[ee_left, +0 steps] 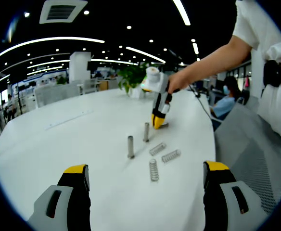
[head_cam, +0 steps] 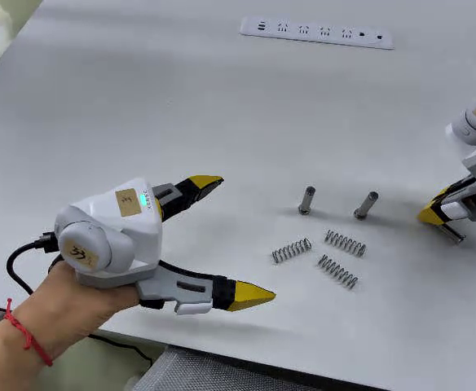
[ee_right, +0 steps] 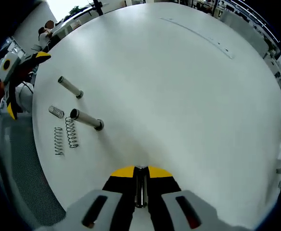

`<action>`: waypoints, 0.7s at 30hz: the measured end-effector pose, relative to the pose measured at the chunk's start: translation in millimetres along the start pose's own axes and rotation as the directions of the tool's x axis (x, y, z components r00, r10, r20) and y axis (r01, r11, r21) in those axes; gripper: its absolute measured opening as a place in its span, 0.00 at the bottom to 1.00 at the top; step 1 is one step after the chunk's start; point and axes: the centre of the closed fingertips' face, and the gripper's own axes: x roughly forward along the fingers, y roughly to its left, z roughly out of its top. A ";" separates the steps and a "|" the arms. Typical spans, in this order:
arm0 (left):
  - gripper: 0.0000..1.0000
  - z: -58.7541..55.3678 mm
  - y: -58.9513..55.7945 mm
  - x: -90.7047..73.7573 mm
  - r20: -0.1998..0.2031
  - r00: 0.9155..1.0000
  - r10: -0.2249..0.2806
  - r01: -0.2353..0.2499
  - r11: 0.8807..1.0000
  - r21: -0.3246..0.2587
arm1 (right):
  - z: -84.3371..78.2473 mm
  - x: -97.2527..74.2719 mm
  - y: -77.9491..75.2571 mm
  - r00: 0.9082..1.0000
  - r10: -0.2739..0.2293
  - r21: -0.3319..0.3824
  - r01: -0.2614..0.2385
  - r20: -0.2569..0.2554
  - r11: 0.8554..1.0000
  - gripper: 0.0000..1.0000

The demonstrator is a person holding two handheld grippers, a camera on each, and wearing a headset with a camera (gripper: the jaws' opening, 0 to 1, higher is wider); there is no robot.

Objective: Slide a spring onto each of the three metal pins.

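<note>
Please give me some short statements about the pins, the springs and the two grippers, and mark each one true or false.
1. Three springs lie loose on the table. True.
2. Two pins stand upright on the table. True.
3. One standing pin already carries a spring. False: both standing pins are bare.
4. The left gripper is shut. False: its jaws stand wide open.
5. The right gripper grips a third pin. True.

White worktop [head_cam: 140, 106]. Power strip [head_cam: 315, 32] lies flat, far side. Well nearer than the strip: metal pin [head_cam: 306, 199] and second pin [head_cam: 366, 204] stand upright, apart. Nearer still, three springs [head_cam: 345, 243] lie loose, not touching.
</note>
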 end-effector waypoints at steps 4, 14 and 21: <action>1.00 -0.3 -0.2 -0.1 0.000 1.000 0.000 0.000 1.000 -0.002 | -0.2 -0.5 2.9 1.000 0.002 -0.031 -0.002 -0.002 1.000 0.09; 1.00 -0.4 -0.2 -0.4 0.003 1.000 0.002 -0.002 1.000 -0.005 | -1.0 0.5 5.1 1.000 0.003 -0.079 -0.004 -0.004 0.997 0.09; 1.00 -0.1 -0.1 -0.6 0.004 1.000 0.002 -0.002 1.000 -0.006 | -2.1 -0.9 9.1 1.000 0.008 -0.077 -0.008 -0.004 0.997 0.09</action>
